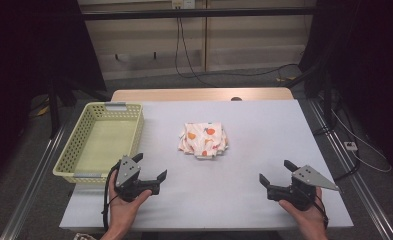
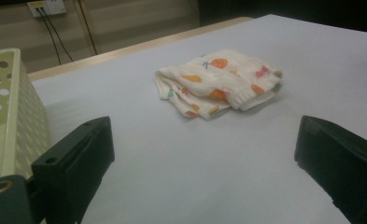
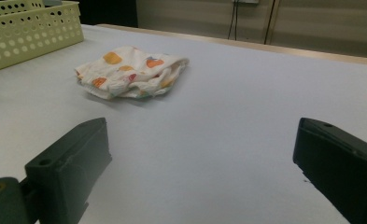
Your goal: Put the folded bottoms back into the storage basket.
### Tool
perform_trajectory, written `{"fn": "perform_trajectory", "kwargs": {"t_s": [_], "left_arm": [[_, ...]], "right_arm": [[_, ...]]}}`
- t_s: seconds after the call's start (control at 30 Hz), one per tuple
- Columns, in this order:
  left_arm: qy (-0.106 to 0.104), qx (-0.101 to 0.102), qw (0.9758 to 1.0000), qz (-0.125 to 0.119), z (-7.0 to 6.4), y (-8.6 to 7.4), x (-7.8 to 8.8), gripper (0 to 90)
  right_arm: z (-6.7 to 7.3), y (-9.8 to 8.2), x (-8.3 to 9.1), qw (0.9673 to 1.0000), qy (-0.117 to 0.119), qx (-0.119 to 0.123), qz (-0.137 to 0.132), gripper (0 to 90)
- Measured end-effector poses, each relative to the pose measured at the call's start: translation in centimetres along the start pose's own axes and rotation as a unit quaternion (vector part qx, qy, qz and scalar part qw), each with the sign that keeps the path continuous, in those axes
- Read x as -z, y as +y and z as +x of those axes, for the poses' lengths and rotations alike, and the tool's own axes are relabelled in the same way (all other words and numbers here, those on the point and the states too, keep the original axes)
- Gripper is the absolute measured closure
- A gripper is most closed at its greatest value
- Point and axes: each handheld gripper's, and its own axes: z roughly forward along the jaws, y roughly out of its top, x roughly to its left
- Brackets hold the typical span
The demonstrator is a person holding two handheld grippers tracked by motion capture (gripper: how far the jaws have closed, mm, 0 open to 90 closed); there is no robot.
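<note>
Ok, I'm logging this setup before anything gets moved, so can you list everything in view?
Folded cloth: one, white with orange and red prints, middle of the table.
Basket: one, pale yellow, perforated, on the table's left side.
Table: one, pale grey top with a wooden far edge.
Cables: several, dark, along the floor and wall behind.
Left claw: one, black, open, near edge, beside the basket.
Right claw: one, black, open, near edge at the right.
Hands: two, holding the claws.
</note>
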Motion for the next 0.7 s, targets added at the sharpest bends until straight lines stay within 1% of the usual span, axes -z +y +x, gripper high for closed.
{"fn": "perform_trajectory", "kwargs": {"t_s": [0.03, 0.13, 0.23, 0.37, 0.47, 0.53, 0.57, 0.63, 0.67, 0.7], "left_arm": [[-0.004, 0.001, 1.0, 0.002, 0.0, 0.07, -0.07, 4.9], [-0.003, 0.002, 1.0, 0.007, -0.12, 0.17, -0.24, 4.2], [-0.008, 0.004, 0.9998, 0.018, -0.14, 0.19, -0.47, 4.3], [-0.007, 0.007, 0.9998, 0.018, -0.08, 0.27, -0.53, 4.3], [-0.013, 0.008, 0.9997, 0.022, -0.12, 0.41, -0.67, 4.2], [-0.016, 0.011, 0.9996, 0.022, -0.15, 0.43, -0.71, 4.1], [-0.019, 0.013, 0.9994, 0.026, -0.13, 0.56, -0.76, 3.7], [-0.02, 0.012, 0.9994, 0.026, -0.15, 0.62, -0.78, 3.1], [-0.021, 0.011, 0.9994, 0.027, -0.16, 0.68, -0.76, 3.1], [-0.021, 0.012, 0.9995, 0.021, -0.2, 0.78, -0.77, 3.1]], "right_arm": [[0.0, -0.01, 0.0, 1.0, 0.001, 0.0, 0.001, 3.4], [0.05, -0.07, -0.01, 1.0, 0.005, 0.001, 0.004, 3.4], [0.06, -0.05, -0.04, 0.9999, 0.01, 0.0, 0.004, 3.2], [0.04, -0.07, -0.07, 0.9999, 0.013, 0.0, 0.004, 3.1], [-0.03, -0.1, -0.16, 0.9998, 0.017, -0.004, 0.008, 3.1], [-0.04, -0.09, -0.16, 0.9998, 0.015, -0.005, 0.008, 3.1], [-0.04, -0.1, -0.16, 0.9998, 0.015, -0.006, 0.008, 3.1], [-0.02, -0.1, -0.16, 0.9998, 0.014, -0.007, 0.009, 3.1], [-0.02, -0.1, -0.16, 0.9998, 0.014, -0.007, 0.009, 3.1], [-0.02, -0.12, -0.2, 0.9998, 0.014, -0.006, 0.009, 3.1]]}}
